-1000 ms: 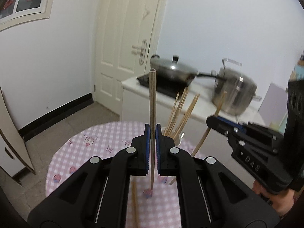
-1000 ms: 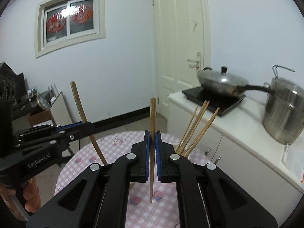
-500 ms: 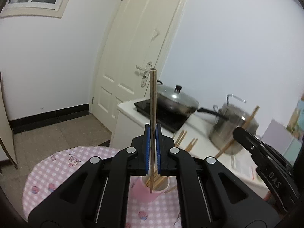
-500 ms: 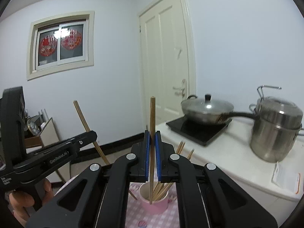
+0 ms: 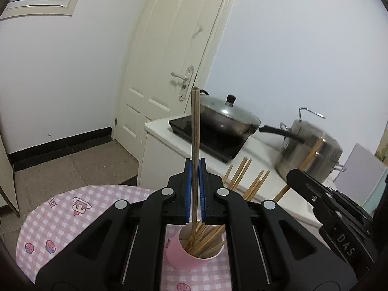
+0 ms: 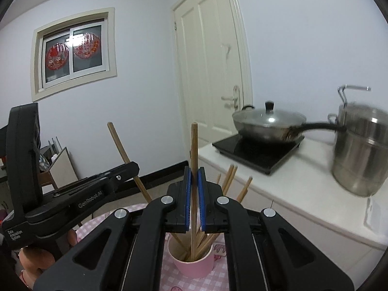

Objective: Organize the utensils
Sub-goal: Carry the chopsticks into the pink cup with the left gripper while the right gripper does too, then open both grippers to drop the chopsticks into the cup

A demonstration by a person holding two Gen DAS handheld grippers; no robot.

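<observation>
Both tongs are pinching a chopstick each. Seen from the left wrist, the left gripper (image 5: pixel 195 189) has its blue pads pressed onto one upright chopstick (image 5: pixel 195 131), whose lower end dips into the pink cup (image 5: pixel 186 254) at 6 o'clock. That cup stands on the pink checked tablecloth (image 5: pixel 72 218) and holds a bundle of chopsticks (image 5: pixel 240 177) fanning toward 1 o'clock. At 4 o'clock the right gripper (image 5: pixel 294 177) reaches in, clamped on a slanted chopstick (image 5: pixel 312 154). Behind, at 2 o'clock, a lidded wok (image 5: pixel 228 118) sits on a black cooktop (image 5: pixel 206 138), with a steel pot (image 5: pixel 312 150) beside it.

Seen from the right wrist, the right gripper (image 6: pixel 194 189) squeezes its own upright chopstick (image 6: pixel 194 150), the tip down inside the pink cup (image 6: pixel 194 264) at 6 o'clock among the others. At 9 o'clock the left gripper (image 6: pixel 132 167) grips a chopstick (image 6: pixel 118 143) leaning toward 11 o'clock; its lower end runs toward the cup. The wok (image 6: pixel 266 121) and steel pot (image 6: pixel 361 152) sit at 3 o'clock on the white counter (image 6: pixel 303 194).
</observation>
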